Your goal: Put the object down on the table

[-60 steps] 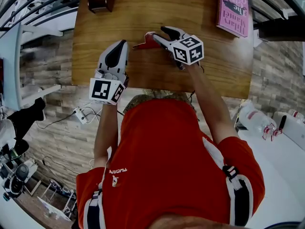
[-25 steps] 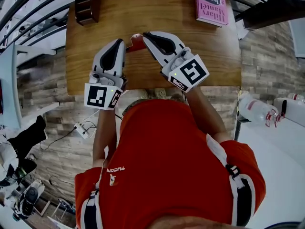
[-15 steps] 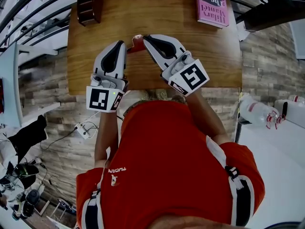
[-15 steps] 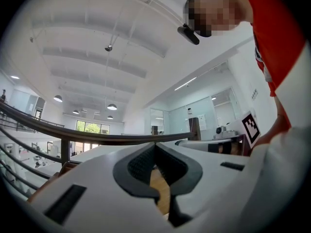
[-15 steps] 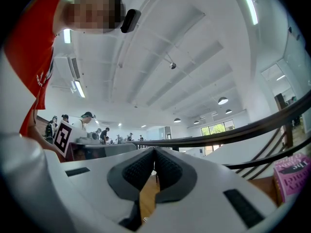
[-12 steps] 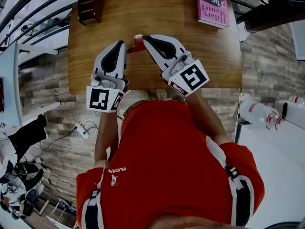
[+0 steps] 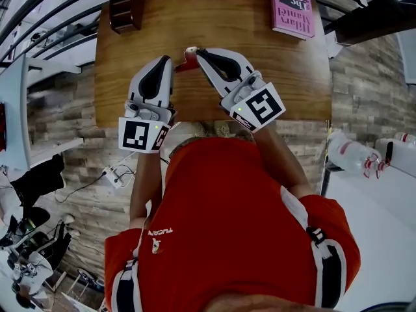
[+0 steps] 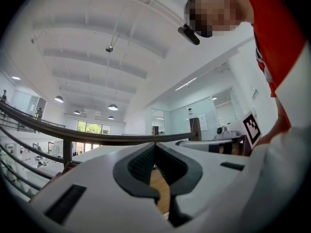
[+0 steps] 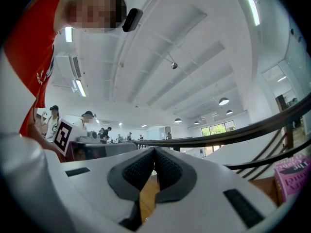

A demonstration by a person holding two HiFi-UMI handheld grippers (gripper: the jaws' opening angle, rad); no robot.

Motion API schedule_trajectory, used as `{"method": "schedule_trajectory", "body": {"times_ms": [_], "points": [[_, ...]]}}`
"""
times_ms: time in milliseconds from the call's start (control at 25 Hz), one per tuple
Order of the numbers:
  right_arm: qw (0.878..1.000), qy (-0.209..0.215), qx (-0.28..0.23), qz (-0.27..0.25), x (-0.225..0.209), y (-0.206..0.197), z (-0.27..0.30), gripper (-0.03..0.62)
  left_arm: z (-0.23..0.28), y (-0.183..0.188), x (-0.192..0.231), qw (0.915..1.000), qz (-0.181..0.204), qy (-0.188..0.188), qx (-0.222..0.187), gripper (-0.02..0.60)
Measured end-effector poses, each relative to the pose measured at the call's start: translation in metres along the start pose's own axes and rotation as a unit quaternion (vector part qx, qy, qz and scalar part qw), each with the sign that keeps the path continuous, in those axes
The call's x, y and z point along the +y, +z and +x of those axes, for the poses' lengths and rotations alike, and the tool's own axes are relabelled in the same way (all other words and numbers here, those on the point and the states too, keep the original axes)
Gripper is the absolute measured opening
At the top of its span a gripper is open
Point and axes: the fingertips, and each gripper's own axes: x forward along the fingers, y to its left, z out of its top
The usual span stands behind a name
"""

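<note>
Tongs: both pressed together. Left gripper (image 7: 166,60): pads (image 8: 141,164) meeting at the tip in own view, nothing between, only wood showing through the gap lower down. Right gripper (image 7: 199,52): pads (image 9: 138,171) closed the same way in own view, no red visible there. Judged from head view to be pinching a thin edge of object (image 7: 184,62), red, sitting right at that tip.

Object over middle of table (image 7: 286,77), between the two tips and just beside the left one. Well apart from pink book (image 7: 292,8) and dark box (image 7: 125,10) at the far corners. Cannot tell whether resting on the wood or hovering just above. Task judged near its end: release not yet made.

Risks from here:
- Could drop, flip or land crooked if let go while above the wood. Cause: height unreadable from so steep a view.
- Could cling to a pad and lift off on withdrawal. Cause: thin, seemingly light piece, held only by an edge.
- Could get nudged or snagged by the left tip. Cause: crowding, tips close either side.
- Could drag across the wood if right pulled back before pads spread. Cause: rushing the release.

Safest bet: confirm contact, spread pads fully, then back off straight.
</note>
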Motion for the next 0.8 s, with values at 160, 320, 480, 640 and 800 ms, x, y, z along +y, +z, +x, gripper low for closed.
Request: {"method": "schedule_trajectory", "body": {"times_ms": [160,320,480,640,800], "points": [[1.000,0.001,0.001,0.002,0.004,0.001,0.001,0.025,-0.004,0.001,0.001,1.0000,-0.001,0.002,0.000,0.009],[1.000,0.001,0.001,0.002,0.006,0.001,0.001,0.025,-0.006,0.001,0.002,1.0000,-0.002,0.002,0.001,0.009],[1.000,0.002,0.002,0.004,0.008,0.000,-0.001,0.025,-0.008,0.001,0.000,1.0000,-0.003,0.003,0.000,0.009],[1.000,0.003,0.001,0.004,0.009,0.001,-0.001,0.025,-0.009,0.001,0.000,1.0000,-0.003,0.003,0.000,0.009],[1.000,0.004,0.000,0.003,0.011,0.001,0.000,0.025,-0.011,0.002,0.000,1.0000,-0.003,0.004,0.000,0.009]]}}
